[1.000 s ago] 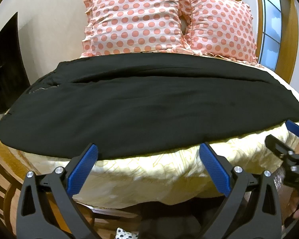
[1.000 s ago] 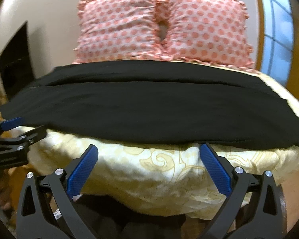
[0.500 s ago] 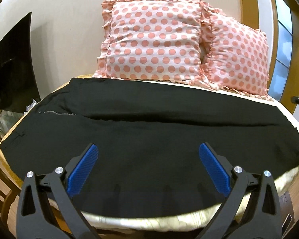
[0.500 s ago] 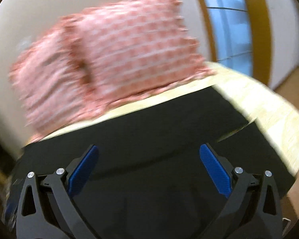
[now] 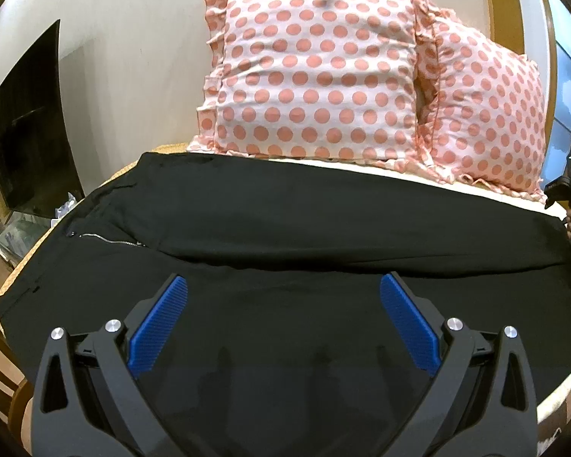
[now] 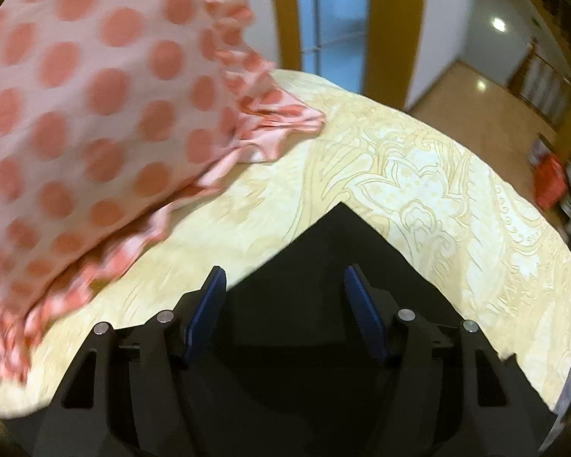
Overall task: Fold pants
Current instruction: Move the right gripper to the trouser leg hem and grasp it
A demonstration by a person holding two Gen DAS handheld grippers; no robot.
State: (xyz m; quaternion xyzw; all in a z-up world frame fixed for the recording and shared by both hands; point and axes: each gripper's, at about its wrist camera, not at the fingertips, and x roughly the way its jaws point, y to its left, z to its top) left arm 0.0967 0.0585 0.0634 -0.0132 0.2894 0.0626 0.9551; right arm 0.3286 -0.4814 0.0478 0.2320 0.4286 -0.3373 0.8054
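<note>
1. While the black pants (image 5: 323,236) are lying spread full length across the bed (image 6: 418,175), we are holding the left gripper (image 5: 283,301) wide and empty just above the near leg.
2. We are bringing the right gripper (image 6: 281,285), partly narrowed and empty, over the far hem corner (image 6: 338,224).
3. Beyond them, the polka-dot pillows (image 5: 316,76) are leaning on the wall.
4. We are judging that no fold is made yet; all folds remain.
5. Compared with a second ago, both grippers are sitting farther in over the cloth, the right one swung toward the hem.
</note>
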